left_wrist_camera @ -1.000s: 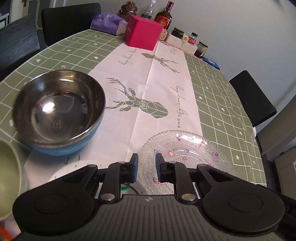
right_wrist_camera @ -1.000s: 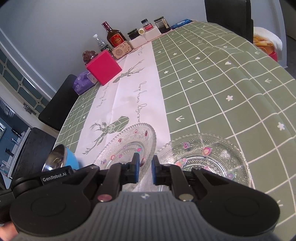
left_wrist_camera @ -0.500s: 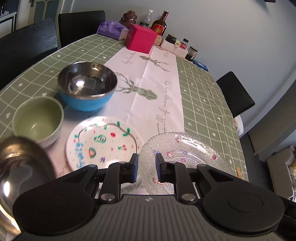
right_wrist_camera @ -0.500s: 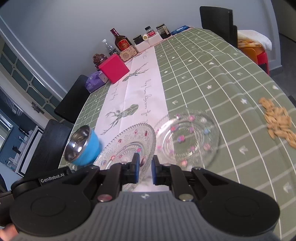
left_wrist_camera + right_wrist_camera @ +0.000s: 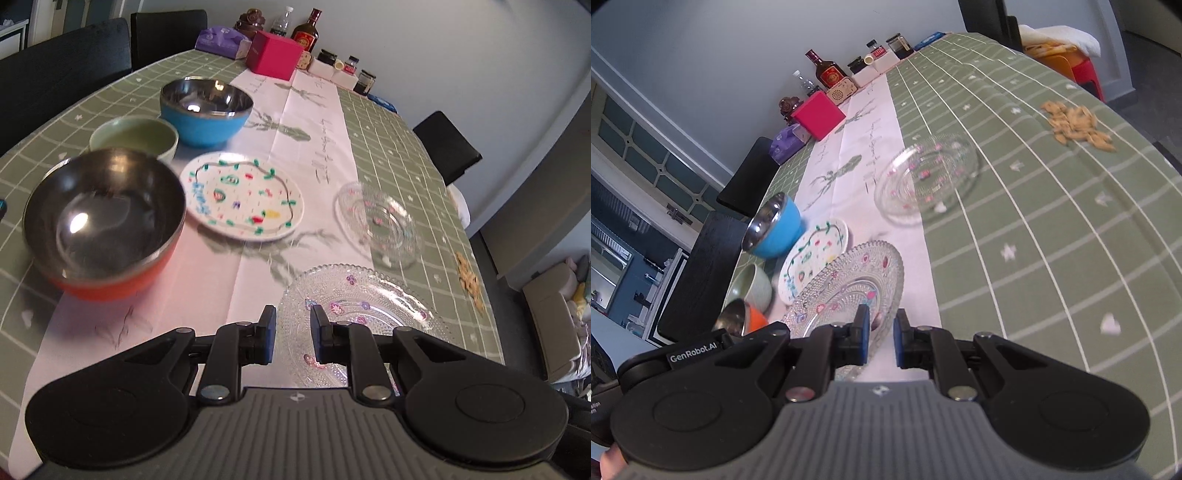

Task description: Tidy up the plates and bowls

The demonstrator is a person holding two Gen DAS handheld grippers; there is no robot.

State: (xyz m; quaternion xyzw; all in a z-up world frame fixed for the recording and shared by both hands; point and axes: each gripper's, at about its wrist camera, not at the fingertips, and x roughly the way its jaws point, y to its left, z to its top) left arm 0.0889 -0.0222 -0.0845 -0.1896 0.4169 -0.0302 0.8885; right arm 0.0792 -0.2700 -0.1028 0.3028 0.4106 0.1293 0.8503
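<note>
A large clear glass plate with small flowers hangs over the table's near end. Its left rim runs between the fingers of my left gripper, which is shut on it. In the right wrist view the same plate reaches left, and my right gripper is shut on its right rim. Farther off stand a small glass bowl and a painted white plate. To the left are an orange steel bowl, a green bowl and a blue steel bowl.
The green checked table has a white runner down its middle. A pink box, bottles and jars stand at its far end. Loose snack pieces lie near the right edge. Black chairs flank the table.
Both grippers have drawn back toward the table's near end with the glass plate still in them. The small glass bowl is left farther away, and the bowls and painted plate have come into view.
</note>
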